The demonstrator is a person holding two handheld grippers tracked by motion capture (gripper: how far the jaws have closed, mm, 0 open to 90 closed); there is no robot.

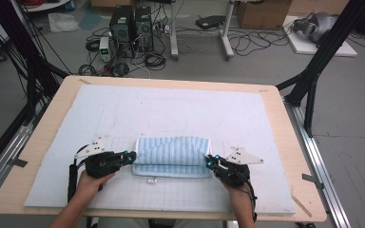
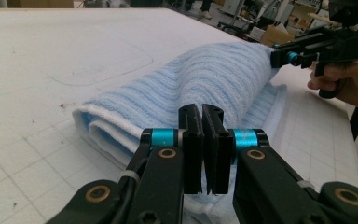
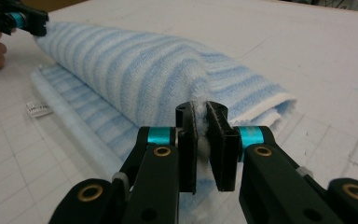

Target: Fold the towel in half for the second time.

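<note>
A blue-and-white striped towel (image 1: pixel 171 154) lies folded over on the white gridded mat (image 1: pixel 123 114), its upper layer bulging in a loose roll. My left gripper (image 1: pixel 132 156) is at the towel's left end, with its jaws shut on the towel (image 2: pixel 214 79) edge. My right gripper (image 1: pixel 208 161) is at the right end, and white terry of the towel (image 3: pixel 135 70) shows pinched between its jaws. In the left gripper view my left gripper (image 2: pixel 201 112) is in the foreground. In the right gripper view my right gripper (image 3: pixel 201 109) is. A small white label (image 1: pixel 152 180) sticks out at the towel's near edge.
The mat covers most of a wooden table (image 1: pixel 285 142), with bare mat beyond the towel. Black frame posts (image 1: pixel 313 71) stand at both sides. Computer towers (image 1: pixel 130 28), cables and boxes lie on the floor behind the table.
</note>
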